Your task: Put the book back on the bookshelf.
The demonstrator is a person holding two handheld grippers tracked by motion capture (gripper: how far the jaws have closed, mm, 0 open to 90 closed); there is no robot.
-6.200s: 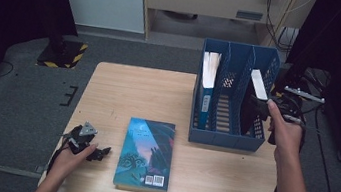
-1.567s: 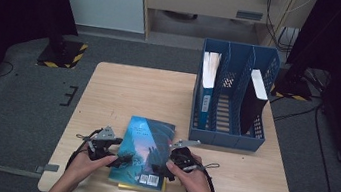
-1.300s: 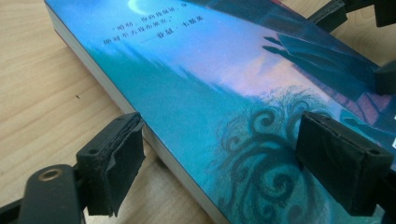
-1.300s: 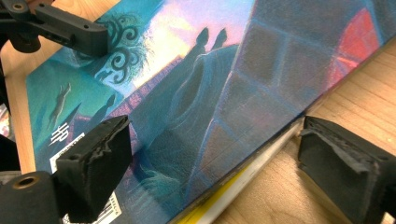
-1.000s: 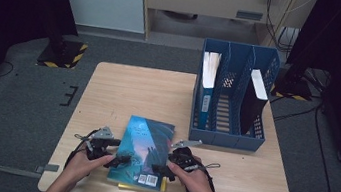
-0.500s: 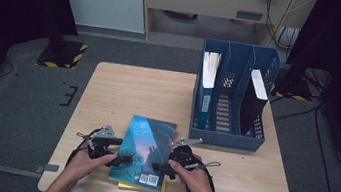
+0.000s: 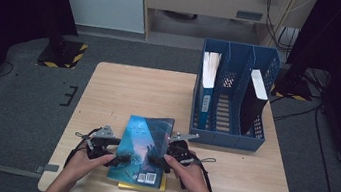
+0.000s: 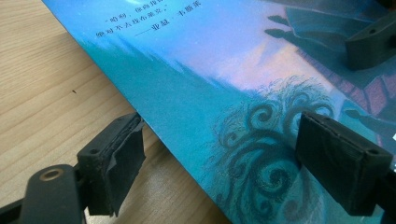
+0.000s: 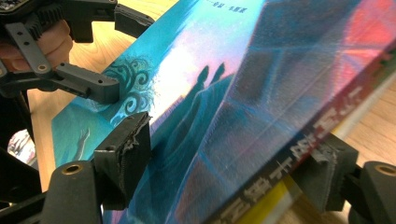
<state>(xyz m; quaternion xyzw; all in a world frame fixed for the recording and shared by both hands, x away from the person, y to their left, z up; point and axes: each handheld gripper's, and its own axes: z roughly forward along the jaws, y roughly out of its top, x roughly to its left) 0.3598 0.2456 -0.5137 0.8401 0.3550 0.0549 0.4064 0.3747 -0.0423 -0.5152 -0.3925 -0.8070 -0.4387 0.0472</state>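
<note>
A teal-covered book (image 7: pixel 143 148) lies near the table's front edge on a thin yellow book (image 7: pixel 140 187). My left gripper (image 7: pixel 121 160) is shut on its left edge, one pad on the cover (image 8: pixel 233 93) and one under the edge; the left gripper view shows its jaws (image 8: pixel 226 163) up close. My right gripper (image 7: pixel 154 160) straddles the spine side. Its jaws (image 9: pixel 226 158) have just been closing, with the book (image 9: pixel 233 93) and a strip of the yellow book (image 9: pixel 275 205) between them. The pads look close to the book, not pressed on it.
A blue file rack (image 7: pixel 231 99) stands at the table's back right, with a blue-spined book (image 7: pixel 207 81) in its left slot and a black one (image 7: pixel 254 97) in its right slot. Bare wooden table (image 7: pixel 124 89) stretches behind the book.
Six seconds ago the right hand was at the rack and the left gripper lay beside the book; both now sit at the book's edges. Over the last second neither hand visibly moved.
</note>
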